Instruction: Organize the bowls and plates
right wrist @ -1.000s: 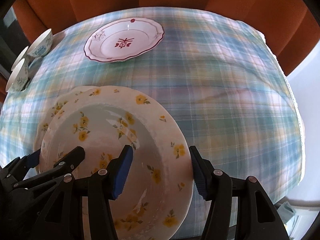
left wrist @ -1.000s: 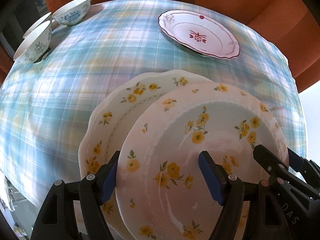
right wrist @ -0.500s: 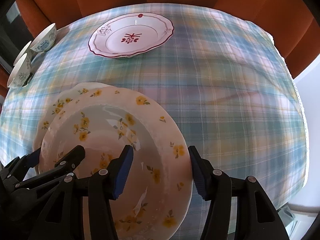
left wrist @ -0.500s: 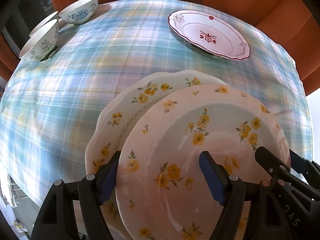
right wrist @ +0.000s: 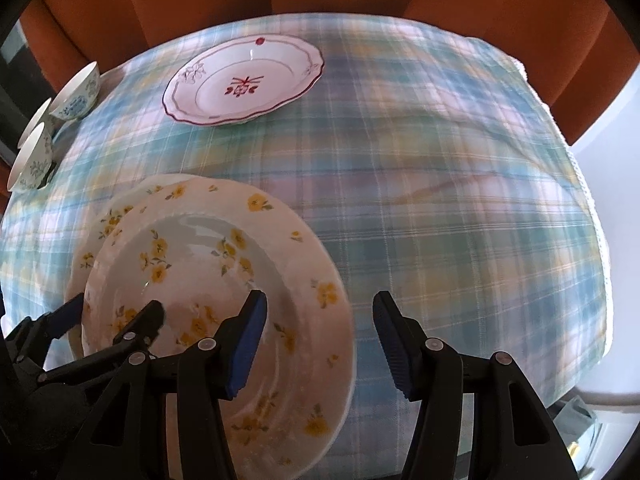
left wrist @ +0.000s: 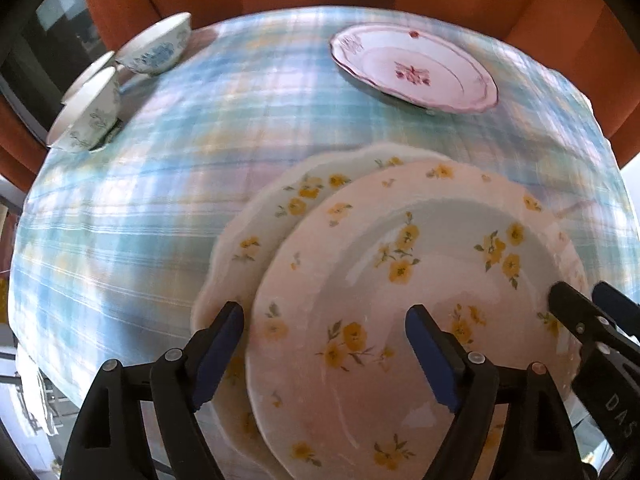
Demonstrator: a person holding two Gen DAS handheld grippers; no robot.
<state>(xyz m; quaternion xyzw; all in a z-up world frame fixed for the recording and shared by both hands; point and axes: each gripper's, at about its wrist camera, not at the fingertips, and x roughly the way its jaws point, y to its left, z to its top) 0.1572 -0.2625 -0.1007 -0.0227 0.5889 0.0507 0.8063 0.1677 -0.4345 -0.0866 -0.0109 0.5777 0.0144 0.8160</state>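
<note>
Left gripper point(left wrist: 324, 354): jaws wide apart, straddling the near-left rim of the upper yellow-flowered white ceramic plate point(left wrist: 408, 292), one blue pad outside the rim, one over the well; no pinch visible. Right gripper point(right wrist: 318, 344): jaws also apart, left pad over that plate's near-right rim, right pad out over the cloth, gripping nothing. Both sets of fingers bracket the same plate from opposite sides; whether the pads touch it I cannot tell. That plate sits overlapping a second scalloped yellow-flowered plate point(left wrist: 256, 240), offset to the right, so the lower one's left edge sticks out. Both are at the near edge of the blue-green plaid tablecloth point(left wrist: 152, 184). Far side: red-trimmed white plate with a red centre motif point(left wrist: 416, 68), well apart. Far left: blue-patterned white bowls point(left wrist: 156, 50) clustered at the table edge, one tipped on its side. My read: the step is centring or lifting the upper plate. To do it well: seat each rim deep between the pads before closing, close both sides evenly, keep the plate level, and avoid dragging the lower plate toward the near edge. Glazed ceramic is probably slippery, so move slowly.
</note>
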